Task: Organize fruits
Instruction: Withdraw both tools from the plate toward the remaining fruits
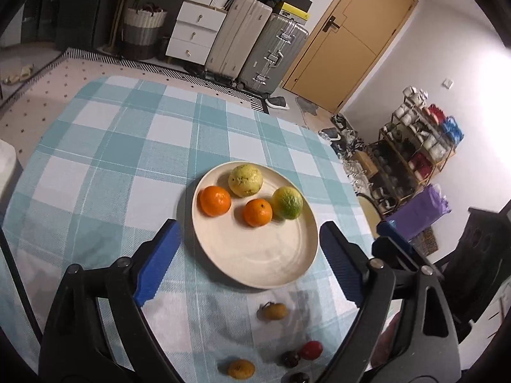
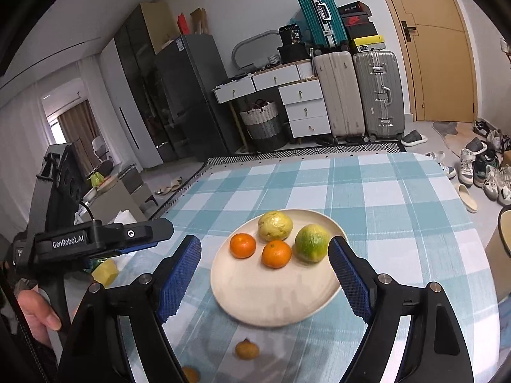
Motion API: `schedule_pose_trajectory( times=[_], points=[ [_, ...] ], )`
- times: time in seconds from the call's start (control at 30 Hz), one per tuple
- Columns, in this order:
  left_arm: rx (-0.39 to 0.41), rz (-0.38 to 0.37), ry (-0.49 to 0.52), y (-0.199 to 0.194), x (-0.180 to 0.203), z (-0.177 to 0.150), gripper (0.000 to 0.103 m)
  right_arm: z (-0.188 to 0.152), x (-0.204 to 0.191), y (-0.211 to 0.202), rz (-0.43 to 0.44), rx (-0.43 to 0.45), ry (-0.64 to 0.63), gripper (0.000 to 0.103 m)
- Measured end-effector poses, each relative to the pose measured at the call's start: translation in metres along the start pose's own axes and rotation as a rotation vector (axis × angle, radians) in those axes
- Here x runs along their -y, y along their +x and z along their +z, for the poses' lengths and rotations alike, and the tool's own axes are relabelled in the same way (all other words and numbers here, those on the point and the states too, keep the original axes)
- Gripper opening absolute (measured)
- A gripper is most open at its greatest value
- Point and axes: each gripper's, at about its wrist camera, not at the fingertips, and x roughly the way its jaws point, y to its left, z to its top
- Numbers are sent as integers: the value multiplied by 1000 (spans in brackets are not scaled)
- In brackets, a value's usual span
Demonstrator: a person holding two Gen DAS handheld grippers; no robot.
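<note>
left gripper [image 1: 247, 265] spread above plate [image 1: 255, 265] | right gripper [image 2: 265, 274] spread, empty

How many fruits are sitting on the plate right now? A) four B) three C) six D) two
A: the plate holds four, namely two oranges, a yellow fruit and a yellow-green one; the other small fruits, like the brown one, lie on the cloth beside the plate.
</note>
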Motion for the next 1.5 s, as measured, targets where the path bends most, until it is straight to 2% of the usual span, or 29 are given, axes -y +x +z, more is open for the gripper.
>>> schedule_pose_trajectory(
  times=[0.03, 0.1, 0.17, 0.27, 0.4, 0.53, 0.77, 1.0, 1.27, 1.4, 1.5],
  points=[
    [9, 25, 8, -4, 2, -4, 88, -2, 0, -3, 1, 1, -2, 88],
    [15, 43, 7, -9, 4, -12, 102, -8, -1, -11, 12, 0, 0, 88],
    [35, 73, -8, -15, 4, -21, 102, -13, 0, -15, 13, -9, 5, 88],
    [25, 70, 2, -17, 5, -32, 102, -22, 1, -21, 26, -14, 24, 90],
    [10, 80, 24, -19, 7, -48, 102, -32, -1, -29, -24, -16, 16, 100],
    [-9, 83, 35, -23, 6, -64, 102, -41, -2, -39, -34, -16, 7, 102],
    [-36, 113, 66, -22, 0, -87, 102, -59, -9, -51, -82, -20, -11, 103],
    [-73, 104, 92, -21, -4, -110, 102, -74, -17, -62, -70, -19, -17, 103],
    [-113, 146, 138, -10, -6, -140, 102, -89, -25, -74, -81, -22, -43, 103],
    [-135, 138, 147, -5, -7, -147, 102, -100, -35, -76, -161, -39, -104, 103],
    [-141, 146, 169, -2, -5, -150, 102, -107, -39, -77, -162, -55, -121, 103]
  ],
)
